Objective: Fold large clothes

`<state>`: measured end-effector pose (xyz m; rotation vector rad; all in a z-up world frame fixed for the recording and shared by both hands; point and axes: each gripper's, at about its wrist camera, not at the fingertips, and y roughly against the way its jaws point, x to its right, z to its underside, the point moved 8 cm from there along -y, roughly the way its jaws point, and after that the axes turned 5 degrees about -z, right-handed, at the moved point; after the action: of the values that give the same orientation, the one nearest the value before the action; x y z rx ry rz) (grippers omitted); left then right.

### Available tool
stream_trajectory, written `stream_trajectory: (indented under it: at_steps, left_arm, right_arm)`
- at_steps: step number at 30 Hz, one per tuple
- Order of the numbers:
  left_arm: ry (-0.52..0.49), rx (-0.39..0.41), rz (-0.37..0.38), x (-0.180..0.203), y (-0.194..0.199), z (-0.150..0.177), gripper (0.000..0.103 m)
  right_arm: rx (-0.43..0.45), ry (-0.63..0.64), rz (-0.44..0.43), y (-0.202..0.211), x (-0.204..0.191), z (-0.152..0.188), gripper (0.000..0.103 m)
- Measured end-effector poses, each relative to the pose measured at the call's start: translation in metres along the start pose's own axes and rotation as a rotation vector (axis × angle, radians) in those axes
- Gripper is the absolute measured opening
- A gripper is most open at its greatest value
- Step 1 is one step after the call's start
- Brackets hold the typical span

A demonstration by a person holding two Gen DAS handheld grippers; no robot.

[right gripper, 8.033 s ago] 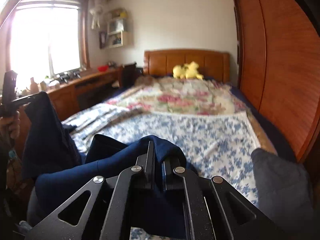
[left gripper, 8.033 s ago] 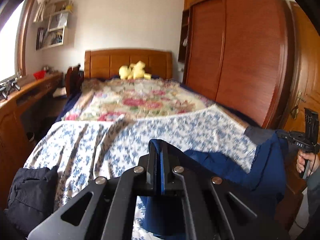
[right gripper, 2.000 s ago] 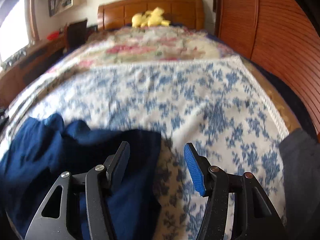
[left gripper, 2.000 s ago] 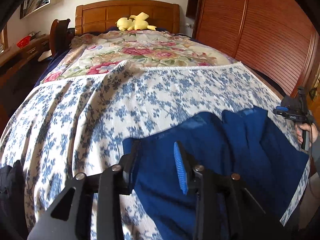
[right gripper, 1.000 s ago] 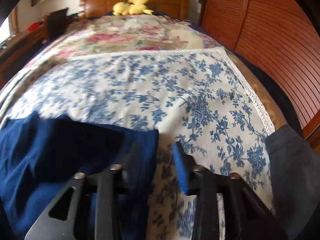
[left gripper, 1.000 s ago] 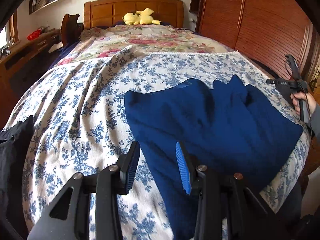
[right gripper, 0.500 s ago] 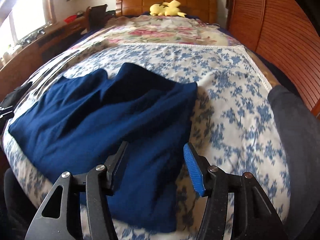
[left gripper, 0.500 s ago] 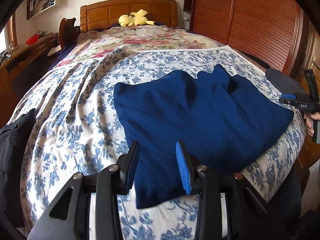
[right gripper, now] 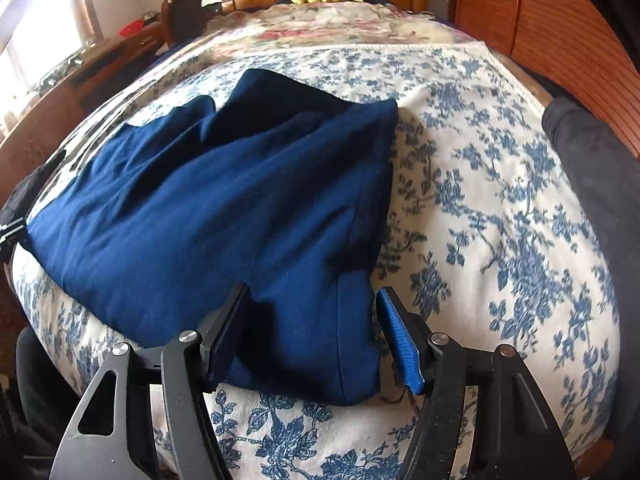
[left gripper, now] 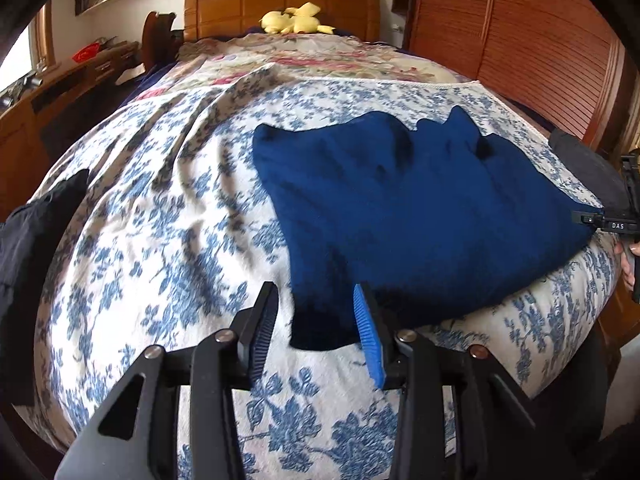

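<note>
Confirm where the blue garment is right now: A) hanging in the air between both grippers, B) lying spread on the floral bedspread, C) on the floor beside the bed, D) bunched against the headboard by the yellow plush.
B: the blue garment lies spread on the bedspread, with the left gripper and right gripper open at its near corners, their fingers not pressing it.

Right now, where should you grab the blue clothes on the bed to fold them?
Probably by the two near corners of the blue garment, coming from the foot of the bed. It lies spread flat, and each near corner sits loose between the open jaws of a hand-held gripper: the left hand-held gripper and the right hand-held gripper.
</note>
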<state>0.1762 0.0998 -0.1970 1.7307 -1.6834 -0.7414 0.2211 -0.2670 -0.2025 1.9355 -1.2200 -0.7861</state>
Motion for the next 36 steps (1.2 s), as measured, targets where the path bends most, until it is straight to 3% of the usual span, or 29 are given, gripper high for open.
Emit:
stream_trajectory:
  at_steps: [7, 15, 18, 20, 22, 25, 36]
  left_arm:
    - [0.040, -0.034, -0.011, -0.009, -0.013, 0.013, 0.050]
    - [0.105, -0.038, -0.005, -0.010, -0.019, 0.020, 0.051]
    - [0.106, -0.036, -0.008, -0.007, -0.020, 0.019, 0.050]
    - [0.113, -0.034, 0.018, -0.005, -0.019, 0.019, 0.041]
    - [0.134, -0.041, 0.076, -0.001, -0.019, 0.019, 0.019]
    - [0.149, -0.035, 0.098, 0.000, -0.016, 0.016, 0.008]
    - [0.110, 0.114, 0.094, 0.021, 0.049, -0.004, 0.005]
  right_arm:
    - [-0.045, -0.041, -0.041, -0.017, -0.004, 0.012, 0.068]
    - [-0.039, -0.053, -0.064, -0.024, -0.008, 0.013, 0.069]
    - [-0.033, -0.061, -0.077, -0.025, -0.010, 0.013, 0.063]
    - [-0.022, -0.056, -0.094, -0.024, -0.013, 0.013, 0.050]
    - [-0.006, -0.054, -0.115, -0.021, -0.014, 0.013, 0.032]
    - [0.035, -0.059, -0.132, -0.013, -0.016, 0.009, 0.025]
    - [0.174, -0.003, -0.116, 0.042, -0.031, -0.005, 0.019]
